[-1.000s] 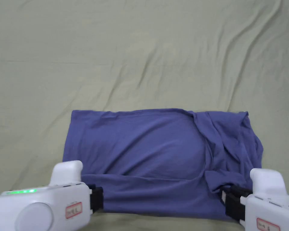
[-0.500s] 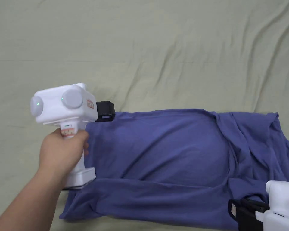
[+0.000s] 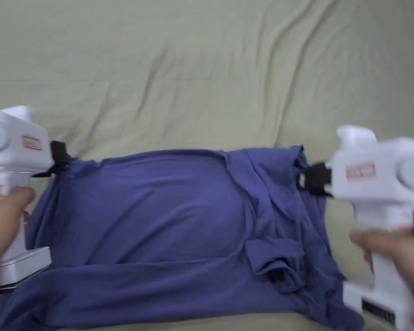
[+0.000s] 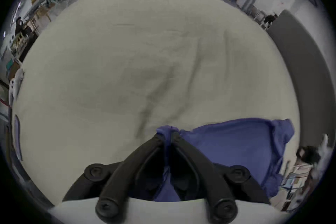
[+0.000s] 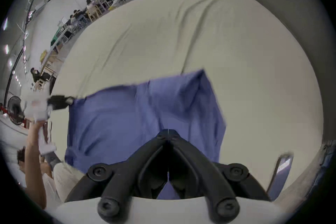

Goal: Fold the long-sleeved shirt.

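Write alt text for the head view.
A blue long-sleeved shirt, partly folded, lies on a pale green sheet. The left gripper and right gripper, each hand-held, meet its far corners.

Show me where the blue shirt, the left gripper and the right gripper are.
blue shirt (image 3: 158,215), head view, middle of the flat body panel.
left gripper (image 4: 168,134), left gripper view, between its tips, shut on cloth.
right gripper (image 5: 168,132), right gripper view, between its closed tips.

Head view: above, looking down over blue shirt (image 3: 158,224) on green sheet (image 3: 202,64). Left gripper view: low, close at shirt's far left corner, facing room. Right gripper view: low at right edge, facing across shirt; all share it.
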Motion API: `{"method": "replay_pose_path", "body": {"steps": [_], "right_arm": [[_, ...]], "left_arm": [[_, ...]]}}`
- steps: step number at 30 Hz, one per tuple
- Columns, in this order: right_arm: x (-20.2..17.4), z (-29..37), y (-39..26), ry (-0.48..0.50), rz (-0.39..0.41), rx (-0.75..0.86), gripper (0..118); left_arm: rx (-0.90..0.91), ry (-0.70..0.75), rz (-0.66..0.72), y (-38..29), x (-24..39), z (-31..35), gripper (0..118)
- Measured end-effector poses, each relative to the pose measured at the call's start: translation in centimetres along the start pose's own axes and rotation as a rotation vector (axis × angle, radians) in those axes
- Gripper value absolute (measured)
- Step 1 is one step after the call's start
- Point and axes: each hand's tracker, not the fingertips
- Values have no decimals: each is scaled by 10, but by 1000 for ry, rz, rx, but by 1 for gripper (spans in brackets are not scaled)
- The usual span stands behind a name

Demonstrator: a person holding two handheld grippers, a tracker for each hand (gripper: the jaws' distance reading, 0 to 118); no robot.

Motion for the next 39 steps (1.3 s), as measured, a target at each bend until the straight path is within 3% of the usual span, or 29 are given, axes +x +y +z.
{"method": "replay_pose_path", "body": {"steps": [2,3,4,5,8,9,11,13,14,16,19,23,24,32,36,39], "right_arm": [[8,-24,40,7,0,-76,3],[11,-41,59,5,-5,-127,36],[13,-55,69,2,-27,-162,89],[16,-75,77,16,-61,-222,118],[16,-104,103,-17,-159,-300,115],[15,-113,108,-38,-186,-350,106],[6,-107,78,-26,-162,-334,54],[-7,-89,72,-51,-81,-280,37],[-4,-92,80,-41,-23,-242,19],[-8,-75,76,-71,10,-182,16],[-11,-43,60,13,70,-85,16],[-16,22,11,31,228,35,16],[-13,37,-6,38,232,56,16],[3,67,-140,-38,163,-55,15],[20,44,-176,-47,46,-151,15],[22,30,-179,-79,75,-165,15]], "left_arm": [[19,-19,23,4,-5,11,1],[32,-17,25,6,-7,16,1],[35,-15,22,8,-9,20,1],[42,-24,12,10,-10,23,1],[45,-39,2,14,-13,23,1],[42,-39,-1,15,-14,20,1],[38,-35,2,14,-18,17,1],[35,-32,4,15,-23,15,1],[36,-32,4,14,-26,14,1],[35,-44,5,13,-30,16,1],[62,-90,14,6,-33,30,1],[109,-166,-18,-21,-38,73,1],[116,-166,-27,-32,-40,85,1],[6,-154,-65,-133,-52,138,1],[-116,-111,-38,-175,-56,116,1],[-176,-77,-16,-190,-59,91,1]]}}
